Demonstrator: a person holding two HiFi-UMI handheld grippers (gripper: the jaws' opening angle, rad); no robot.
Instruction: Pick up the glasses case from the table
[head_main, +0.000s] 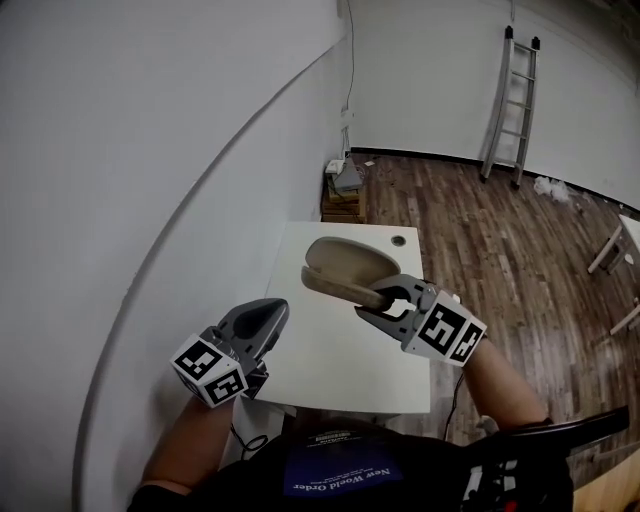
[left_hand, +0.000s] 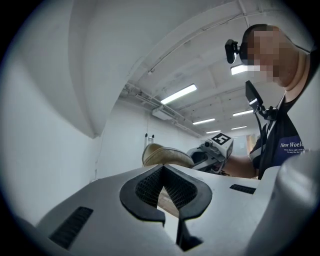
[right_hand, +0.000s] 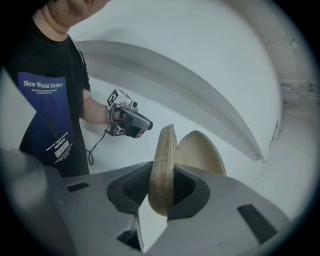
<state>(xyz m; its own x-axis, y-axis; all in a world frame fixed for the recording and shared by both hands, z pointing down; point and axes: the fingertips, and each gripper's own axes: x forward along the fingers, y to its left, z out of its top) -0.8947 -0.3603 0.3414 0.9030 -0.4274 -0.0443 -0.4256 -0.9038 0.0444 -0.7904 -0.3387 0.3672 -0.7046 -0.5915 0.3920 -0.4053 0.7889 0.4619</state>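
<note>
Both grippers hang above the table (head_main: 330, 375): the right gripper (head_main: 375, 300) has its fingers (right_hand: 134, 189) pinching the open glasses case (head_main: 345, 265), clear of the tabletop; the left gripper (head_main: 270, 318) is empty, fingers pressed together.

We see soft, even light from ceiling strip lights (left_hand: 179, 93), with faint shadows. Fisheye lenses bend the white wall (head_main: 120, 200), and both gripper views darken at their corners.

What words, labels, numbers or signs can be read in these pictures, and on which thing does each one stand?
"New Woeld Order": white print on the person's dark T-shirt.
Small lines below it and beside the barcode: too small to read.
Left tool and right tool: cubes carry square markers only, no letters.
Glasses case: no print visible.
</note>
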